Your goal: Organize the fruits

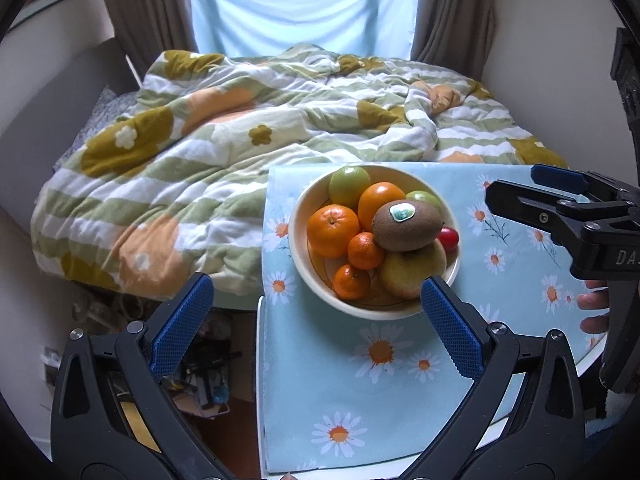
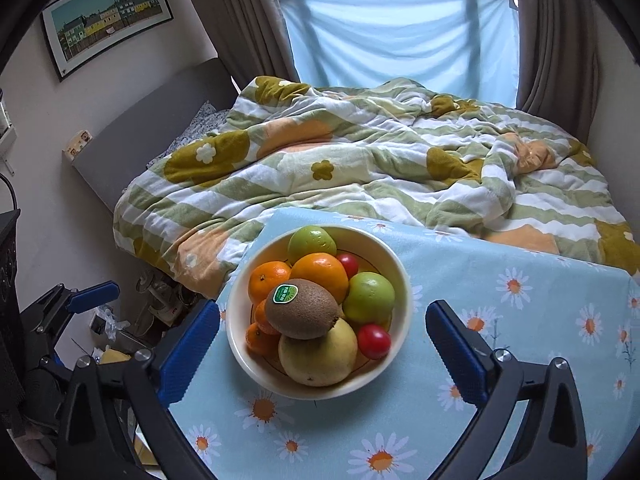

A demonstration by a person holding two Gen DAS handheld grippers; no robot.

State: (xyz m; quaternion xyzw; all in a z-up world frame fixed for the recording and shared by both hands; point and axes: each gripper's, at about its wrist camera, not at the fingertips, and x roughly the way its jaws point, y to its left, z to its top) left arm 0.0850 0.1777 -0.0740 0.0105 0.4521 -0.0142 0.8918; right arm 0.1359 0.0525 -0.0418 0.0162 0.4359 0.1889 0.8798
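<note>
Both my grippers, left and right, spread empty above the bowl at the table's left edge; withdraw without nudging the kiwi.

Glossy bowl, fuzzy matt kiwi; fleecy blanket, smooth tablecloth

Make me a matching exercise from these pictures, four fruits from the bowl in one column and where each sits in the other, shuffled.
Column one:
1. kiwi
2. yellow pear
3. red tomato
4. green apple

Column two:
A. far side of the bowl, toward the bed
B. on top of the pile, sticker up
C. near edge, under the kiwi
D. beside the pear, by the right rim

Pairs: 1-B, 2-C, 3-D, 4-A
</note>
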